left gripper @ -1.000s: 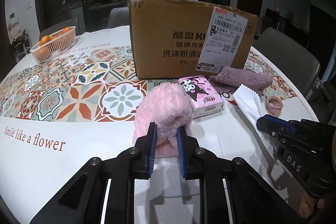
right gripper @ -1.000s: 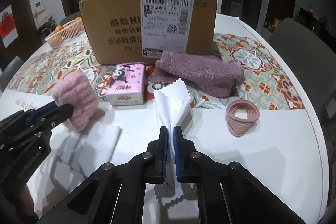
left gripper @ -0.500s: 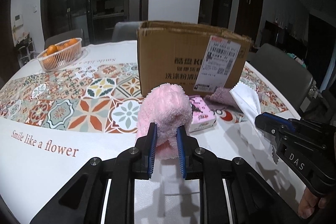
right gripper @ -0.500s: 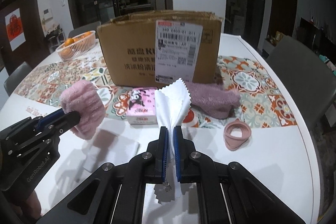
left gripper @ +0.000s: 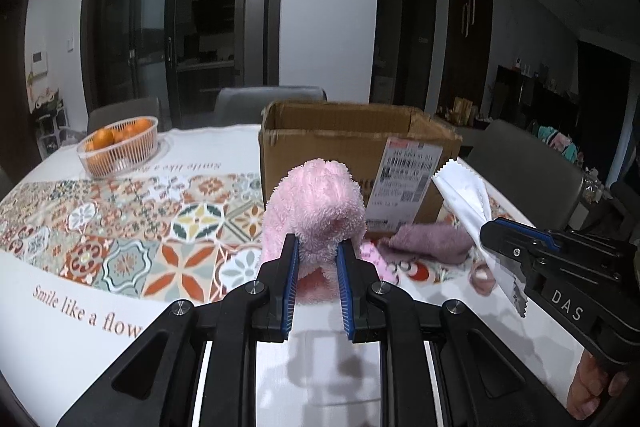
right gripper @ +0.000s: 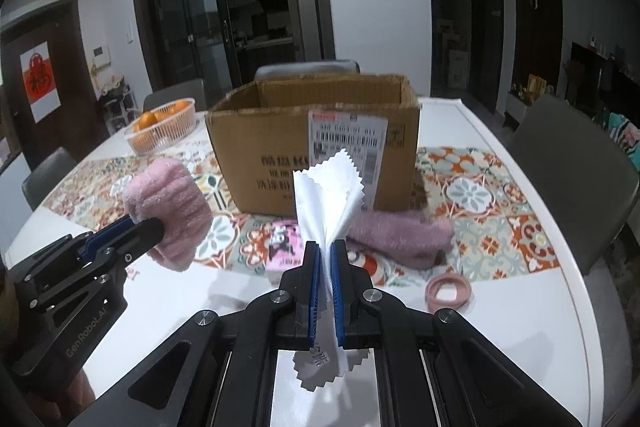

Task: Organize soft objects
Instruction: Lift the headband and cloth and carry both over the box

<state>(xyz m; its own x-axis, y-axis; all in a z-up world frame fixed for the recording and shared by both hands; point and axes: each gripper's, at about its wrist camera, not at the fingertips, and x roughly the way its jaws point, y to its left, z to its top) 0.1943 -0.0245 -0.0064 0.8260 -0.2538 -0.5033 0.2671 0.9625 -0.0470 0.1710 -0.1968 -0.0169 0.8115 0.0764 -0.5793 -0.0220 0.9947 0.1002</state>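
Holding two soft things above the table (right gripper: 520,327), both grippers are loaded. The left gripper (left gripper: 318,247) pinches a pink fluffy cloth (left gripper: 316,203), and the right gripper (right gripper: 325,255) has its fingers pressed on a white pinked-edge cloth (right gripper: 330,195). I judge the task about half done: the open cardboard box (right gripper: 280,143) looks empty, while a mauve towel (right gripper: 400,231), a tissue pack (right gripper: 285,243) and a pink hair tie (right gripper: 448,291) wait on the table. Only the right view shows the hair tie and tissue pack clearly.

pink packet (right gripper: 285,245) half hidden (label unreadable)
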